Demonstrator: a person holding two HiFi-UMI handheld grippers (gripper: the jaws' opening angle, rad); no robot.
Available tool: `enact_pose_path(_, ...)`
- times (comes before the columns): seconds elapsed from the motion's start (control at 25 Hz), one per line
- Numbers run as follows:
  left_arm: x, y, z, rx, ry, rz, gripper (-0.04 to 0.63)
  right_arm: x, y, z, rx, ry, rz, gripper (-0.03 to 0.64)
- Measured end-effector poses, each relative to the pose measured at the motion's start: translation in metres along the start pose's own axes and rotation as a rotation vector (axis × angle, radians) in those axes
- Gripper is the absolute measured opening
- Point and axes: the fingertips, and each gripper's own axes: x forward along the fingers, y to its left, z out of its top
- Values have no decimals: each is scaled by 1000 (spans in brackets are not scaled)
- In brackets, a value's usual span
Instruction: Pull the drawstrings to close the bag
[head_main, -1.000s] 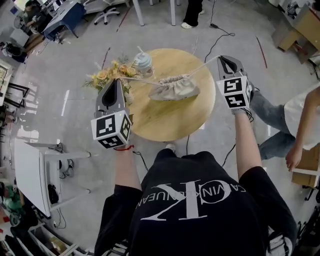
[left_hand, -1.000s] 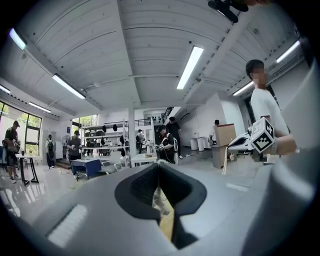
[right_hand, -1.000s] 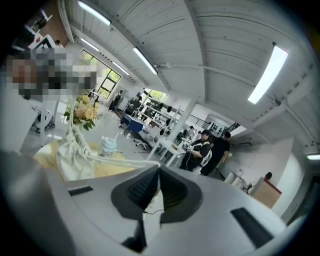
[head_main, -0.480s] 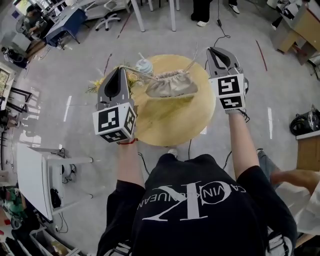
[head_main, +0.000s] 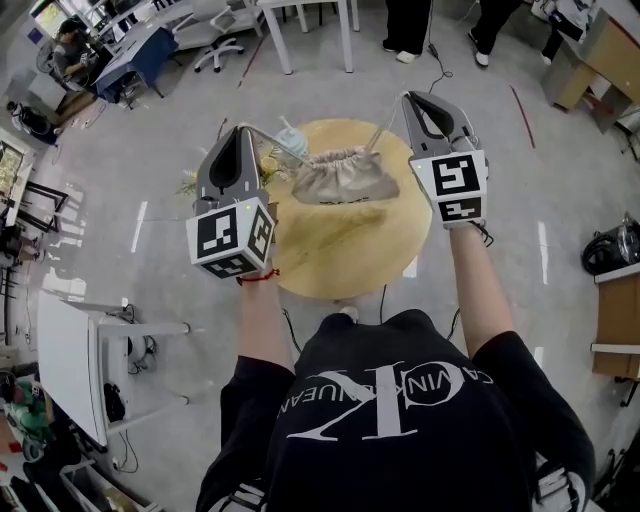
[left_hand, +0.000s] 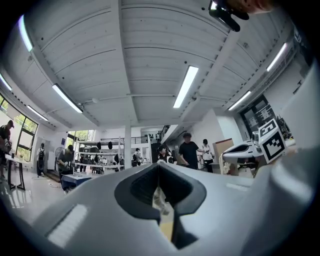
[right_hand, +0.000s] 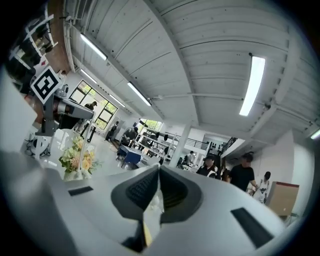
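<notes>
Both grippers have risen and drawn closer together since a second ago, and the bag, which then lay on the table, now hangs between them. The left gripper (head_main: 240, 132) has its jaws clamped tight on the left drawstring (head_main: 274, 140), a pale strip of cord showing pinched between the pads in the left gripper view. The right gripper (head_main: 411, 99) is likewise closed hard on the right drawstring (head_main: 383, 127), seen nipped between its ribbed pads in the right gripper view. Each cord runs taut and slanting down to the beige bag (head_main: 345, 178), whose mouth is puckered into tight gathers. It hangs above the round wooden table (head_main: 340, 262), casting a shadow on the top. Behind the bag stand a lidded cup (head_main: 291, 141) and a bunch of flowers (right_hand: 77, 159).
</notes>
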Motion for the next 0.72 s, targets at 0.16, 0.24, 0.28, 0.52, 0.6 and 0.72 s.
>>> enact_pose_path(0.16, -2, 3, 15, -1, -35, 0, 15, -2, -1, 12, 8, -24, -1, 18)
enact_pose_path(0.24, -3, 5, 23, 0, -51, 1, 15, -3, -3, 18, 19, -37, -3, 18)
enact_pose_path(0.28, -3, 5, 25, -1, -57, 3, 15, -3, -4, 21, 25, -42, -4, 18)
enact_pose_path(0.52, -6, 7, 24, -17, -74, 15, 15, -7, -5, 25, 45, -65, -16, 18)
enact_pose_path(0.6, -7, 7, 24, -17, -78, 19, 15, -8, -5, 25, 46, -71, -19, 18)
enact_pose_path(0.72, -7, 8, 24, -16, -84, 23, 15, -7, -4, 26, 48, -81, -15, 18)
